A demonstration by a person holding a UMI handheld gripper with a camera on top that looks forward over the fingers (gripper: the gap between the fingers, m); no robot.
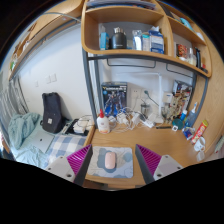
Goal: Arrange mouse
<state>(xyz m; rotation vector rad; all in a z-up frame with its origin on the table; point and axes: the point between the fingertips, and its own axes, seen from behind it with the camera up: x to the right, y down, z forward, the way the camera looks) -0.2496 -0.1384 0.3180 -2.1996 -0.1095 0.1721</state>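
A pale pink mouse (109, 159) lies on a light patterned mouse mat (110, 162) on the wooden desk (160, 143). My gripper (111, 163) is open, its purple-padded fingers (71, 160) standing wide apart at either side of the mat. The mouse rests on the mat between them, with a clear gap to each pad.
Beyond the mat, the back of the desk is crowded with bottles (101, 122), boxes and small items. A wooden shelf (135, 52) with more bottles hangs above. To the left is a bed with a black backpack (52, 112) and checked bedding (62, 148).
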